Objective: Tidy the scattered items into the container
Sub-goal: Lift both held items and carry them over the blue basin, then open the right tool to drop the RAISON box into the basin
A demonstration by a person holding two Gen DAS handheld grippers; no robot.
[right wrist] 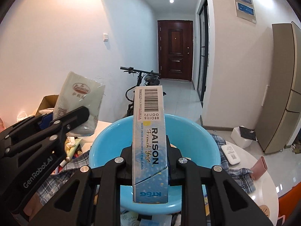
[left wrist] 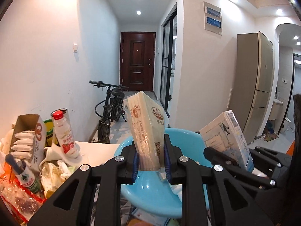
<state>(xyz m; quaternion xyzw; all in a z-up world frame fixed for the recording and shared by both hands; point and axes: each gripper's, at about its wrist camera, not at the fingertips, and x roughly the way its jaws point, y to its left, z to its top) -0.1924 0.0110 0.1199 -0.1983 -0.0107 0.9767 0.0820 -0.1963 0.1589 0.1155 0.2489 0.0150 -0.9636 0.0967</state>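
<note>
Left gripper point(left wrist: 150, 156): its two fingers are closing on a pale tissue pack point(left wrist: 145, 130) and holding it upright, tilted a little, above the blue basin point(left wrist: 190, 137).
Right gripper point(right wrist: 149, 158): its fingers are pinching a blue cigarette box point(right wrist: 149, 146), barcode end up, and holding it over the same basin point(right wrist: 212, 141).
Tissue pack from the right wrist view point(right wrist: 80, 101): it is showing at the left, gripped by the left gripper point(right wrist: 79, 120), just beside the basin's left rim.
Cigarette box from the left wrist view point(left wrist: 227, 137): it is standing to the right of the tissue pack, with the right gripper point(left wrist: 235, 162) clamping it.
Basin: it is sitting on the cluttered table point(left wrist: 97, 150), on a checked cloth point(right wrist: 235, 171).
Left edge of the table: a strawberry drink bottle point(left wrist: 64, 133), an open carton point(left wrist: 28, 135) and crumpled wrappers point(left wrist: 54, 173) are lying there.
Right side of the table: a white remote point(right wrist: 230, 154) and a pink case point(right wrist: 258, 167) are resting near the edge.
</note>
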